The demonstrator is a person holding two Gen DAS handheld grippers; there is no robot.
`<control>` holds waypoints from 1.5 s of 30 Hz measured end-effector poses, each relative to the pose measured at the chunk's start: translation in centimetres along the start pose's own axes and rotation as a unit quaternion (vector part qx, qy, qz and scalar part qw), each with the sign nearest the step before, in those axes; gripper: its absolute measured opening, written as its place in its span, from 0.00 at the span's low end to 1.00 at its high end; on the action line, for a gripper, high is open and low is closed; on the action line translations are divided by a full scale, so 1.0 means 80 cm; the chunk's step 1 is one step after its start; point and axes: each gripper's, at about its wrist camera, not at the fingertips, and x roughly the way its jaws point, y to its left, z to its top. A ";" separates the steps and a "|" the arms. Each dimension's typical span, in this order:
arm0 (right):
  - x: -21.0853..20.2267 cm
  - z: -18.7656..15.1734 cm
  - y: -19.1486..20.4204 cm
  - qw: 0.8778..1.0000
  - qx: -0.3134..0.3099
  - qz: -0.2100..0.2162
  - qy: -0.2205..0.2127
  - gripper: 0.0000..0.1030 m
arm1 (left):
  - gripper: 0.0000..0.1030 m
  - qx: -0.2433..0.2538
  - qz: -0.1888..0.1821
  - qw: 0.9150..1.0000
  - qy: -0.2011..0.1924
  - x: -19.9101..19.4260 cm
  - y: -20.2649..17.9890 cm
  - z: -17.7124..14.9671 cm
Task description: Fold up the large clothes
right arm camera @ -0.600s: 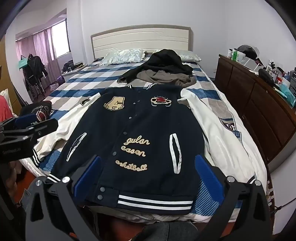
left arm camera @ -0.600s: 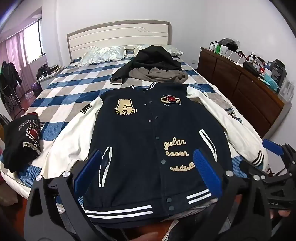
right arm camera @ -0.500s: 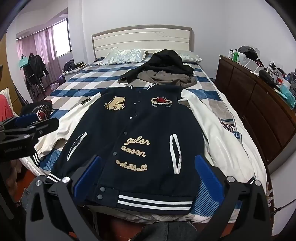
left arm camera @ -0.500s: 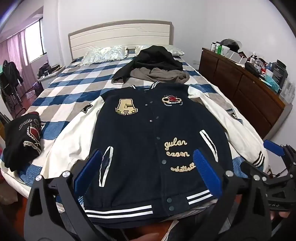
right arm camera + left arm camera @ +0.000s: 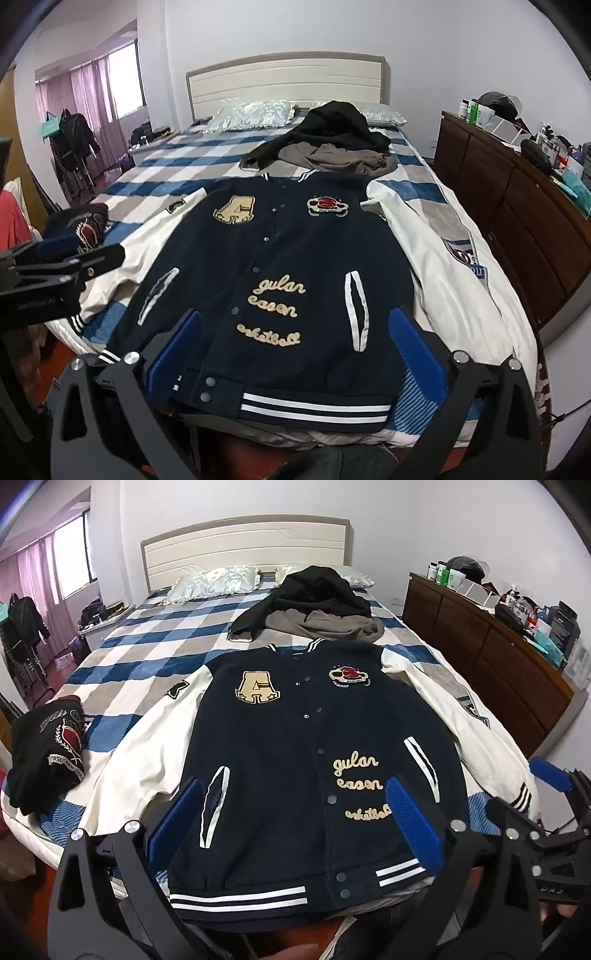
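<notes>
A navy varsity jacket (image 5: 295, 760) with white sleeves lies flat, front up and buttoned, on the bed; its hem hangs at the foot edge. It also shows in the right wrist view (image 5: 280, 280). My left gripper (image 5: 293, 823) is open and empty, held above the jacket's hem. My right gripper (image 5: 295, 350) is open and empty, above the hem as well. The right gripper also shows at the right edge of the left wrist view (image 5: 554, 812); the left gripper shows at the left edge of the right wrist view (image 5: 59, 269).
A checked blue, grey and white bedspread (image 5: 147, 653) covers the bed. A black and grey clothes pile (image 5: 317, 609) lies behind the jacket's collar. A folded black garment (image 5: 48, 749) sits at the bed's left edge. A brown dresser (image 5: 491, 657) stands on the right.
Both views have shifted slightly; the jacket has not moved. Both grippers stay open.
</notes>
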 end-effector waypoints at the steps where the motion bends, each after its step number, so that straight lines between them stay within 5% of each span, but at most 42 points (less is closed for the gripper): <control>1: -0.001 0.000 0.000 1.000 0.000 0.002 -0.004 0.96 | 0.94 -0.001 0.001 1.000 0.000 0.000 0.000 0.001; 45: 0.007 0.017 0.008 0.999 -0.021 0.021 0.013 0.96 | 0.94 0.017 -0.025 1.000 0.003 -0.007 0.004 -0.006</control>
